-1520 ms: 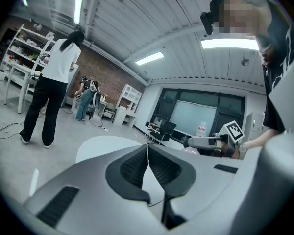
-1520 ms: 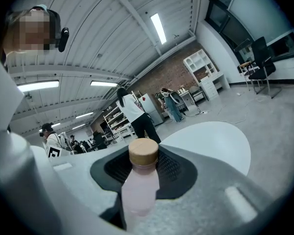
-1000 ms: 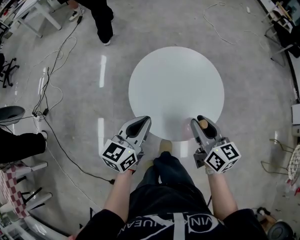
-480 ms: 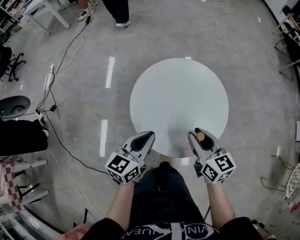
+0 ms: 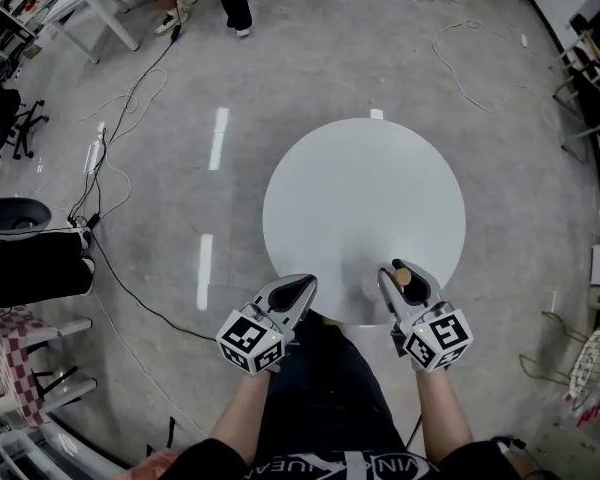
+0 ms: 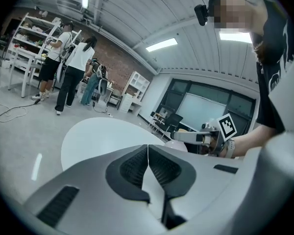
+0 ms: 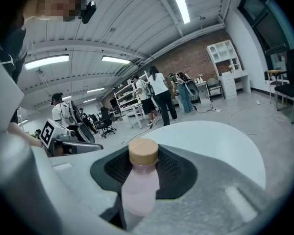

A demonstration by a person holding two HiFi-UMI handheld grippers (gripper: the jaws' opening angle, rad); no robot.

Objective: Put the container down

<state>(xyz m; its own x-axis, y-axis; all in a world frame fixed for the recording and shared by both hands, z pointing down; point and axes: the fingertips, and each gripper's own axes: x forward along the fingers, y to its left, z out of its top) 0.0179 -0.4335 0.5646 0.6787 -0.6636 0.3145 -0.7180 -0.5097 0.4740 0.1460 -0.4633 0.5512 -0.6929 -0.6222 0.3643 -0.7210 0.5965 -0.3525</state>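
A pale pink bottle with a tan wooden cap (image 7: 141, 180) stands upright between the pads of my right gripper (image 7: 144, 173), which is shut on it. In the head view the cap (image 5: 403, 275) peeks out above the right gripper (image 5: 406, 280), over the near right rim of the round white table (image 5: 365, 208). My left gripper (image 5: 292, 290) hovers at the table's near left edge with nothing in it. Its jaws (image 6: 148, 168) meet along a thin line, so it is shut. The bottle's base is hidden by the jaws.
The round table top (image 7: 220, 141) is bare. Cables (image 5: 110, 168) trail across the grey floor at the left. A dark chair (image 5: 35, 268) stands far left, shelving and desks (image 6: 34, 58) at the back. Several people (image 7: 159, 99) stand far off beyond the table.
Both grippers have sunk lower toward the table's near edge. The bottle stays held in the right gripper. The people at the back have walked further away.
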